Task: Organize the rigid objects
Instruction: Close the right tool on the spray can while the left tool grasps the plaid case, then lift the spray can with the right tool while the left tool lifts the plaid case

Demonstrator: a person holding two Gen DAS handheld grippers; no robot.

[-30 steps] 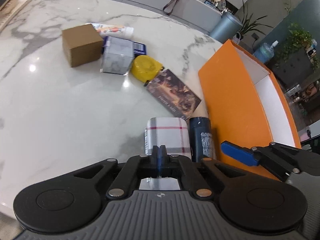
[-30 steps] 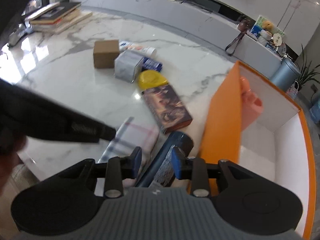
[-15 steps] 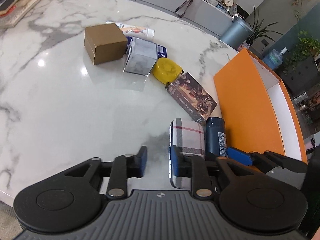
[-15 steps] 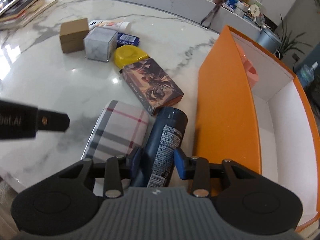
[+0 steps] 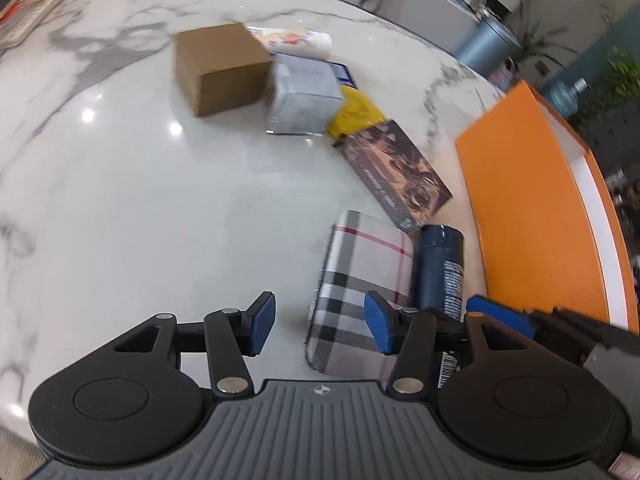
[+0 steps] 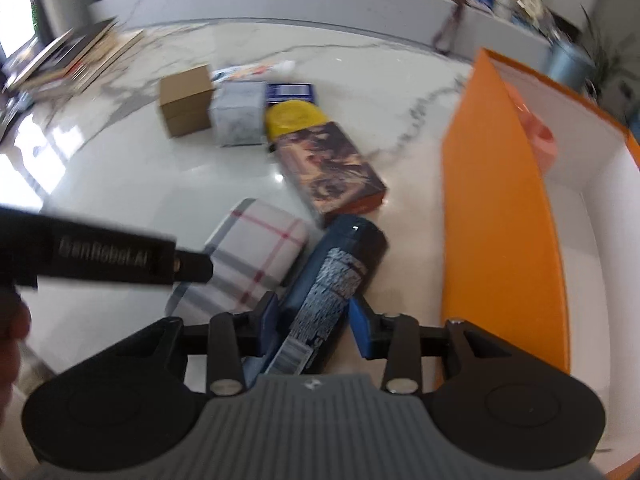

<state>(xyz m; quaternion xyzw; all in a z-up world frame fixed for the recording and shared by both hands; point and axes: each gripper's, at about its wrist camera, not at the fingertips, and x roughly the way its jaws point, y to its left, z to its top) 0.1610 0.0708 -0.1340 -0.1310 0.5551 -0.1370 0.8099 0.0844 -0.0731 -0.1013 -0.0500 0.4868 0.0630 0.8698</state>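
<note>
A dark blue spray can (image 6: 336, 276) lies on the marble table beside a plaid case (image 6: 256, 248). My right gripper (image 6: 314, 326) straddles the can's near end. Its jaws are opening, and a thin gap shows at each pad, so it is open. My left gripper (image 5: 320, 326) hovers low over the plaid case (image 5: 360, 272), jaws opening. Its right pad is above the case and its left pad above bare table, gripping nothing. The tall orange box (image 6: 496, 200) with white inside stands just right of the can (image 5: 440, 268).
Further back lie an art-printed box (image 5: 396, 172), a yellow tape measure (image 5: 356, 114), a grey marbled cube (image 5: 304, 96), a brown carton (image 5: 220, 68), a small blue box (image 6: 290, 92) and a tube (image 5: 296, 38). A pink object (image 6: 538, 140) sits inside the orange box. Books (image 6: 72, 56) are stacked far left.
The left jaws went from fully shut to wide apart, and the left gripper sank closer to the table. The right jaws spread a little around the can while the right wrist rolled.
</note>
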